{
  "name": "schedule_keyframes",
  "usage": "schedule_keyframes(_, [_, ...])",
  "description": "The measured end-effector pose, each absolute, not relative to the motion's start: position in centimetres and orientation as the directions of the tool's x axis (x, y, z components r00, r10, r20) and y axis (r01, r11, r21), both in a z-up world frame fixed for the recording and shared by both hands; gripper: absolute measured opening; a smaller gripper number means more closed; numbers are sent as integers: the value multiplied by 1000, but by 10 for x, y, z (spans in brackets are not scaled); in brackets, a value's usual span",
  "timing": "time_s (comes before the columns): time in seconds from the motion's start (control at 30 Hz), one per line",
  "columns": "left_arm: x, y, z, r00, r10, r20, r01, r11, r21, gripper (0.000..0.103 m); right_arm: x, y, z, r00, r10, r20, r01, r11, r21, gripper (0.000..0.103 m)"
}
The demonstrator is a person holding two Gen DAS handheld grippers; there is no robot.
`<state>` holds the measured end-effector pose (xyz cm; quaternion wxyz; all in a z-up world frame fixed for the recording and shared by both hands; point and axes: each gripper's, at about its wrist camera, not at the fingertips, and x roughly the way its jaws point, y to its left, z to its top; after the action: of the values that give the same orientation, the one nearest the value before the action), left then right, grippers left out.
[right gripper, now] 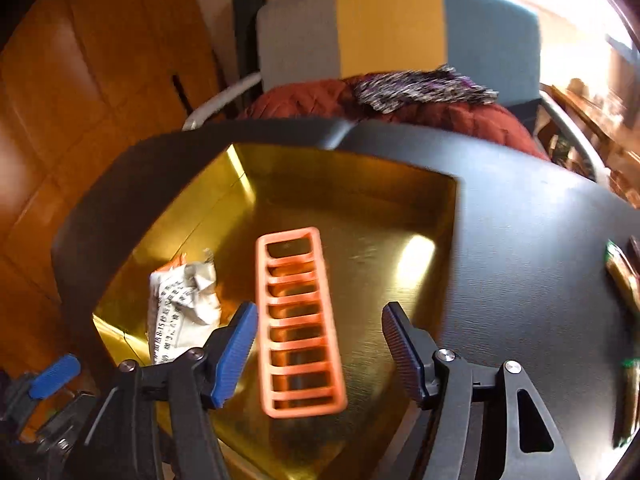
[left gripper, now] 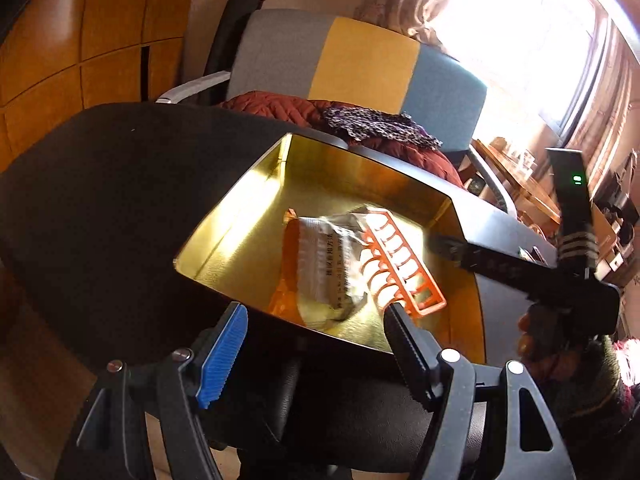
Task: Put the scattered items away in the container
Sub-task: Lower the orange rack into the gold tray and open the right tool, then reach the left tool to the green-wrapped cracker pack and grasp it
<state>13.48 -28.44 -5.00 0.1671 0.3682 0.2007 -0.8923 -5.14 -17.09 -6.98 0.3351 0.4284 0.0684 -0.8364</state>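
Note:
A black box with a shiny gold lining (left gripper: 248, 200) (right gripper: 360, 176) stands on the black table. Inside it lie a crumpled white and orange printed packet (left gripper: 328, 264) (right gripper: 180, 304) and an orange plastic slotted rack (left gripper: 400, 260) (right gripper: 300, 320). The rack looks blurred. My right gripper (right gripper: 318, 340) hangs over the box with its jaws apart on either side of the rack, and neither pad presses on it. My left gripper (left gripper: 316, 344) is open at the box's near rim with nothing between its fingers.
The black table (left gripper: 100, 200) runs around the box. Brown and green packets (right gripper: 622, 276) lie on it to the right. Behind stands a grey, yellow and blue chair (left gripper: 360, 60) with a red quilted jacket (left gripper: 280, 106). A person's hand (left gripper: 532, 332) holds the right gripper.

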Motion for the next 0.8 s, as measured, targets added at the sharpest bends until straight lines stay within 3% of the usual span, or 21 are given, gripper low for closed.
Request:
schedule_keyframes(0.17, [122,-257,-45,-689,-91,-719,363,-902,-234,72,-83,-65,-70,-551,-383,-742,435,-890,137,70])
schedule_keyframes(0.27, [109,-239,-45,-690,-51,-722,312,-921,-233,72,-105,8,-79,-616,-239,-751,293,-954,64,70])
schedule_keyframes(0.5, [82,-194,-46,-669,22,-743,212,-952,-220,72,-147,130,-109,-587,-71,-806,101,-995,14,71])
schedule_keyframes(0.8, [66,-155,-49,-645,59,-762,124,-976,-180,72,-117,113,-135,-419,-407,-812,338,-900,277,73])
